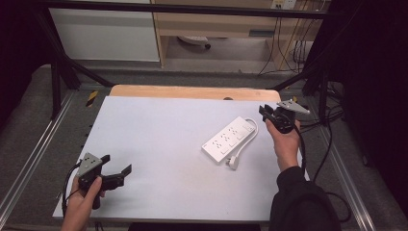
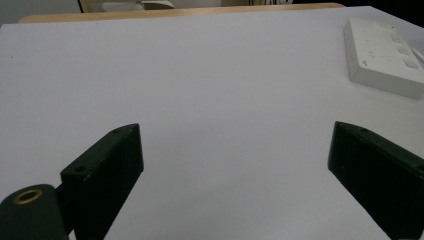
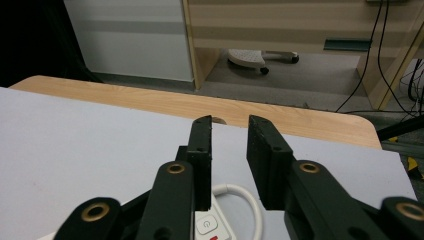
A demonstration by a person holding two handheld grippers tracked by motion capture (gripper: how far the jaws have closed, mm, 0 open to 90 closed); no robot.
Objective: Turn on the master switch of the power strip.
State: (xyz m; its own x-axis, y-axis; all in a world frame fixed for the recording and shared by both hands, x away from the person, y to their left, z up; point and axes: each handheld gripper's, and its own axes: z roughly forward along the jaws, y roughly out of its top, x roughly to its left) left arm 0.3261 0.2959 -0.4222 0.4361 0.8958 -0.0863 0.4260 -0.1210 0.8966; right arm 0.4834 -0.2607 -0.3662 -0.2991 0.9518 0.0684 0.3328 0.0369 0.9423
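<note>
Above the power strip's (image 1: 229, 138) far end, the right gripper (image 1: 265, 111) hovers raised, jaws narrowly parted, gripping nothing.

No words, brands or numbers can be read. The one sign is a power symbol on the white switch (image 3: 206, 226) at the cable end of the power strip (image 1: 229, 138), seen in the right gripper view; marks beside the sockets are too small to read.
</note>
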